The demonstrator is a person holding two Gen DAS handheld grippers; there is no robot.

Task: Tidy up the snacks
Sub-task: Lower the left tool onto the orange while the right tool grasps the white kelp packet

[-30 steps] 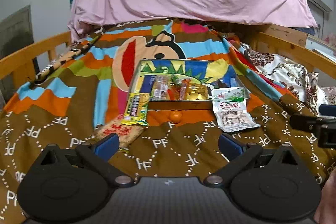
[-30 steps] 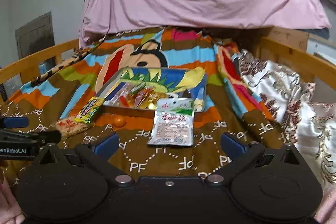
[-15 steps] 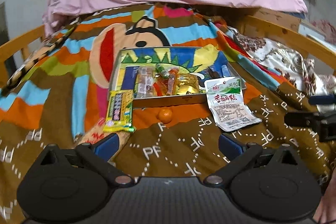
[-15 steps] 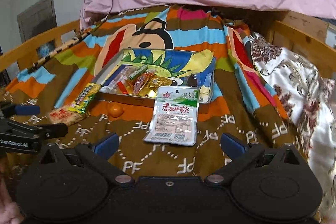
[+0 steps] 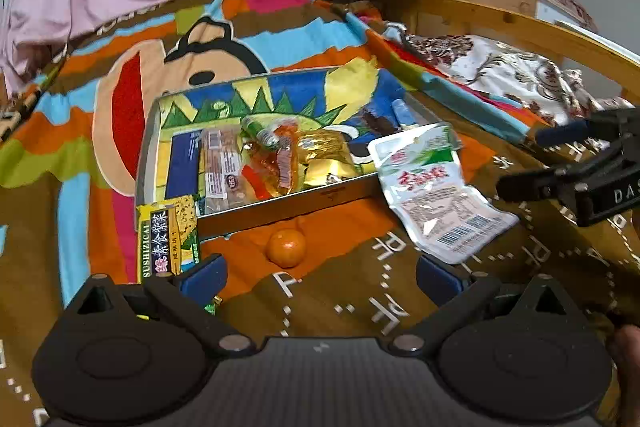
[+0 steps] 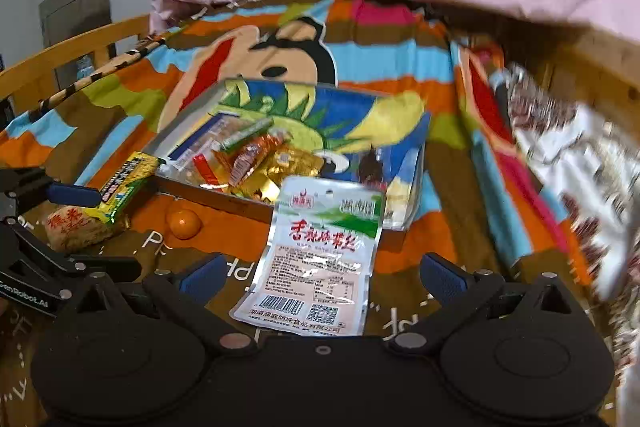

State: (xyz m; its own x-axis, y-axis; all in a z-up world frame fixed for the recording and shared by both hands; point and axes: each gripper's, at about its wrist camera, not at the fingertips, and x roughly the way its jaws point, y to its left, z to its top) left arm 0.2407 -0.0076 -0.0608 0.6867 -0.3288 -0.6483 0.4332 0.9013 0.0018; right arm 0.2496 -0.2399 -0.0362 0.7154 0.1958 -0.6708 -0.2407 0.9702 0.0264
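Both tools are hanging wide apart over the bed: the left tool (image 5: 320,273) near the orange ball (image 5: 286,247), the right tool (image 6: 320,273) around the white packet (image 6: 316,255), maybe not touching it.

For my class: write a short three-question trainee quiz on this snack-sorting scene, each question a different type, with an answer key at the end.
1. True or false: the small orange ball lies inside the tin tray.
2. Multiple choice: the white pouch with red lettering is
A. wholly inside the tray
B. leaning over the tray's near edge onto the blanket
C. held in the right gripper
3. Fill in: the left gripper and the right gripper both have their jaws ____ and hold nothing.

Key: 1 false, it sits on the blanket in front of the tray; 2 B; 3 open.
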